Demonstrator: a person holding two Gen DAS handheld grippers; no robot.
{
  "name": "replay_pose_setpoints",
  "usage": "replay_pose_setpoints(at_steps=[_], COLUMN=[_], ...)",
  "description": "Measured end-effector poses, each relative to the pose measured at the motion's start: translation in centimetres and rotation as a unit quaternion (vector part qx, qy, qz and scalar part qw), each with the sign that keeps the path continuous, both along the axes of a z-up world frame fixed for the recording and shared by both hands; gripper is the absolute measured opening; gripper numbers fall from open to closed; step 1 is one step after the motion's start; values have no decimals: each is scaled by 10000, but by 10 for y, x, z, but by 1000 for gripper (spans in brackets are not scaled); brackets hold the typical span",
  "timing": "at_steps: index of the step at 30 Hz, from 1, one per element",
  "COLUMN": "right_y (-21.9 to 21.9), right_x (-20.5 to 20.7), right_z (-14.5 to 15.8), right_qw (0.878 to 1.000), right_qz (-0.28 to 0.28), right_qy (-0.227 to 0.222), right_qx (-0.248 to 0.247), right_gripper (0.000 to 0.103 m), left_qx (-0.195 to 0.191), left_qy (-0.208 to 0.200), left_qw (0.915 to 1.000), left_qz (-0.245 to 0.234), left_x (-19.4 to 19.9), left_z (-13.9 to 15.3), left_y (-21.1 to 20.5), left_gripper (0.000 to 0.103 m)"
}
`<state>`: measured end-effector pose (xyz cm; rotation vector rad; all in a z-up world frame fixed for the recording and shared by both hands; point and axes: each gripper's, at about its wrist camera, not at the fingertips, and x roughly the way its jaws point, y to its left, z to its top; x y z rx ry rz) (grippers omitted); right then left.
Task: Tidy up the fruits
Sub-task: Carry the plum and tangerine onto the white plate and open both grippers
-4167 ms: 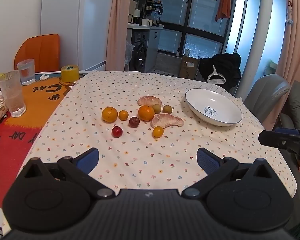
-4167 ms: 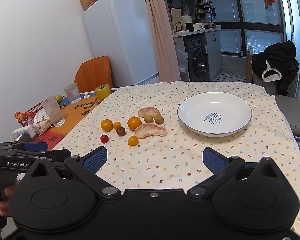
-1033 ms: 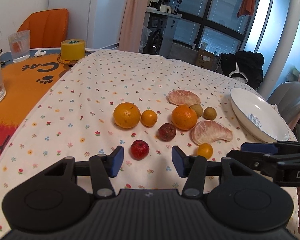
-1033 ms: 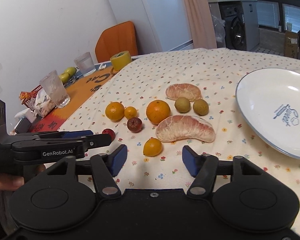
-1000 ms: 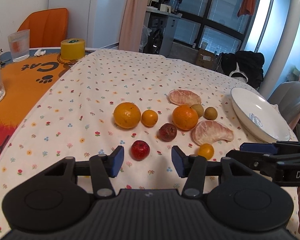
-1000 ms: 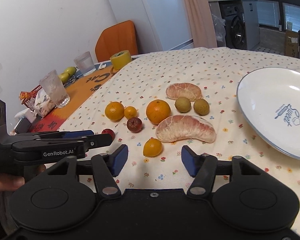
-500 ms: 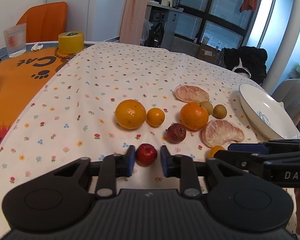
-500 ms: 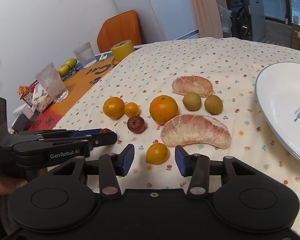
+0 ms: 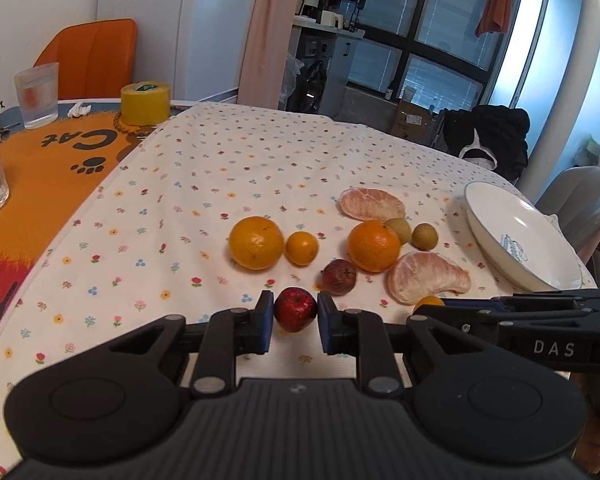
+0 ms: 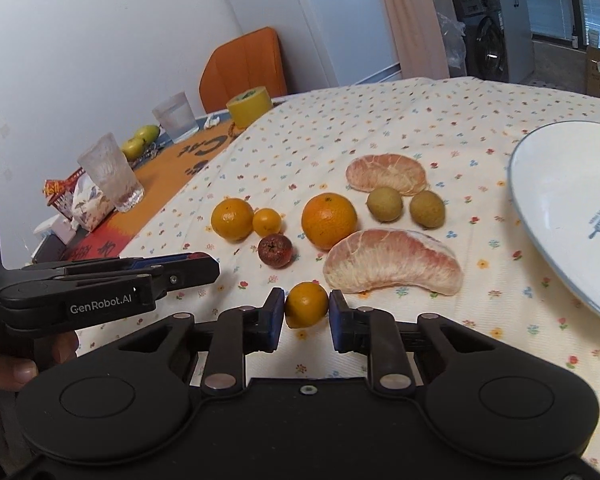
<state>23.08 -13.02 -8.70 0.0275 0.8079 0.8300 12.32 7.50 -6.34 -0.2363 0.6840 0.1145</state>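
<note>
Left gripper (image 9: 295, 322) has its fingers clamped on the small red fruit (image 9: 295, 309) down on the tabletop (image 9: 220, 168); right gripper (image 10: 307, 318) has its fingers pressed against the small orange fruit (image 10: 306, 304), whose underside is hidden. In the left view that orange fruit barely peeks out. White plate (image 10: 560, 192), cut off at the frame edge, holds nothing; pomelo segment (image 10: 392, 264) lies just beside it
</note>
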Motion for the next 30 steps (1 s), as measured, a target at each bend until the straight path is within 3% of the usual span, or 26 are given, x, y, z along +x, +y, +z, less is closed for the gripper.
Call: replay_pose_setpoints(at_steps=[30], right_y=[-97], right_x=[-7], right_z=[24], right_qw=[9955], right_qz=[-764], right_qy=[-386], right_qx=[417], right_gripper=[22], left_qx=[141], left_qy=[-357], left_qw=[9971], left_qz=[-660], left_x=[15], left_z=[25], left_y=[-83], left_gripper=[21])
